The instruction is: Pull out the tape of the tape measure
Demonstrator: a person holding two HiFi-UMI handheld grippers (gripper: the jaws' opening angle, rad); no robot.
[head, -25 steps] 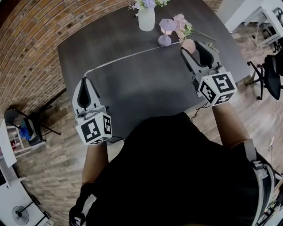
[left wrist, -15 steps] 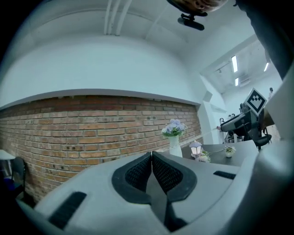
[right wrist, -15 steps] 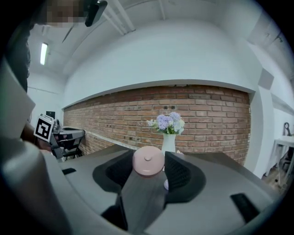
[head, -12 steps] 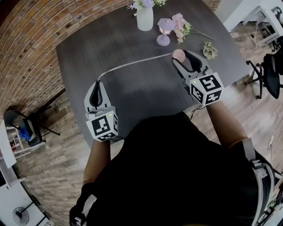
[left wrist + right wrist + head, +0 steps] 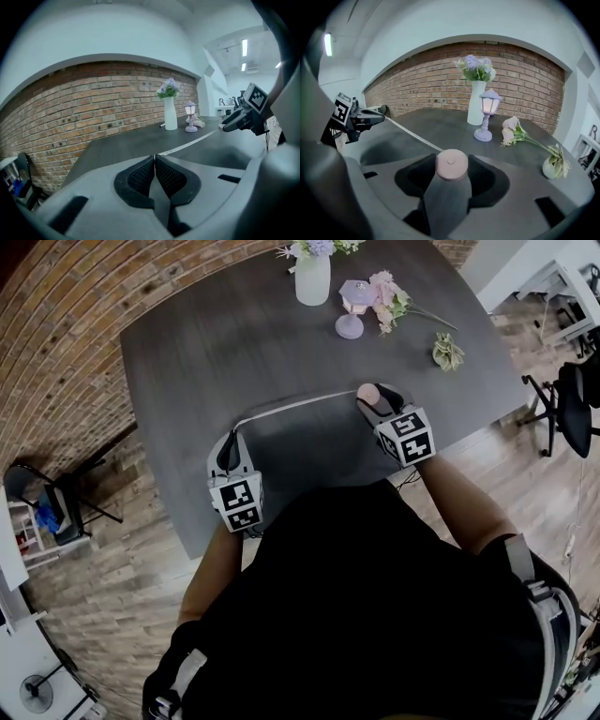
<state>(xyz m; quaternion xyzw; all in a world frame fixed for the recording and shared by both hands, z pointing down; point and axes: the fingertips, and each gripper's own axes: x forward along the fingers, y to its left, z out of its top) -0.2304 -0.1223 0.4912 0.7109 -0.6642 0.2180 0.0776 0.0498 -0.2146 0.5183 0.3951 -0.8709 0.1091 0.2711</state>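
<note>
A small round pink tape measure [image 5: 367, 392] sits between the jaws of my right gripper [image 5: 371, 401], which is shut on it just above the dark table [image 5: 187, 352]. In the right gripper view the pink case [image 5: 451, 163] fills the gap between the pads. A thin pale tape [image 5: 291, 406] runs from it leftward to my left gripper [image 5: 234, 433], whose jaws are shut on the tape's end. In the left gripper view the pads [image 5: 140, 176] meet, and the tape [image 5: 187, 145] leads away toward the right gripper [image 5: 239, 119].
At the table's far side stand a white vase with flowers [image 5: 312, 277], a lilac lantern [image 5: 352, 307], pink flowers [image 5: 389, 298] and a small plant pot [image 5: 448, 351]. A brick wall runs along the left. Chairs stand on the floor at left [image 5: 56, 512] and right [image 5: 567, 399].
Both grippers have moved toward each other and nearer the table's front edge. The stretch of tape between them has grown much shorter. Both grips are unchanged.
</note>
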